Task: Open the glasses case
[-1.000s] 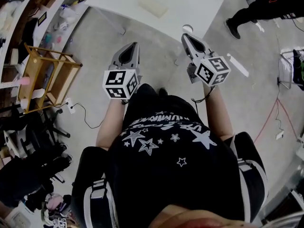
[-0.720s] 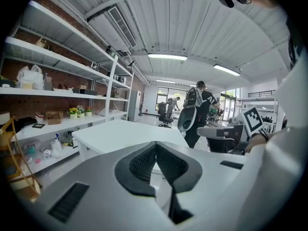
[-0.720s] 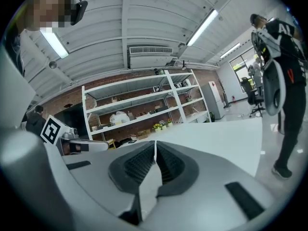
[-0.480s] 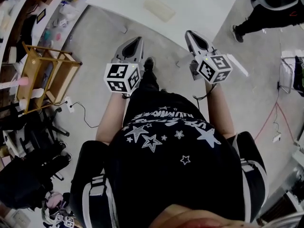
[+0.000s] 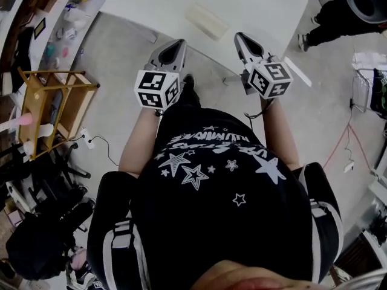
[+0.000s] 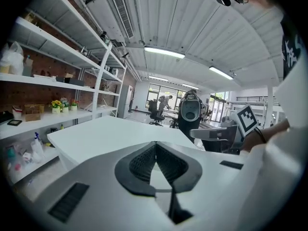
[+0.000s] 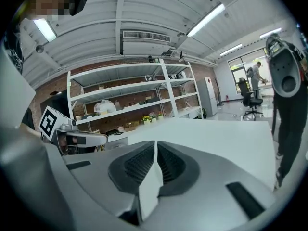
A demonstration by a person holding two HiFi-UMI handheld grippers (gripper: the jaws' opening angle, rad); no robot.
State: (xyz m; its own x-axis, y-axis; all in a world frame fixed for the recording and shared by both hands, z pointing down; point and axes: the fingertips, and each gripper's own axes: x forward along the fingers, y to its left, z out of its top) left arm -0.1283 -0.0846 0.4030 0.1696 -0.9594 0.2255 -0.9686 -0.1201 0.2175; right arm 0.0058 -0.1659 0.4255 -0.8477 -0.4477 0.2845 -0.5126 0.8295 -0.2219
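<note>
The glasses case [image 5: 207,22] is a pale, oblong box lying on the white table [image 5: 260,5], near its front edge. It shows only in the head view. My left gripper [image 5: 179,43] is held over the floor just short of the table edge, below and left of the case, with its jaws shut on nothing. My right gripper [image 5: 238,36] reaches the table edge to the right of the case, also shut and empty. In the left gripper view the closed tips [image 6: 155,144] point across the table top [image 6: 106,134]. The right gripper view shows the same [image 7: 155,143], [image 7: 216,138].
A wooden rack [image 5: 54,107] and wall shelves [image 5: 36,17] line the left side. Another person [image 5: 344,11] stands at the table's far right corner. Cables [image 5: 344,144] run over the grey floor at the right, and dark chairs and bags [image 5: 42,234] crowd the lower left.
Both grippers have moved forward toward the table, side by side and still shut. The table and the case now lie closer to them in the head view.
</note>
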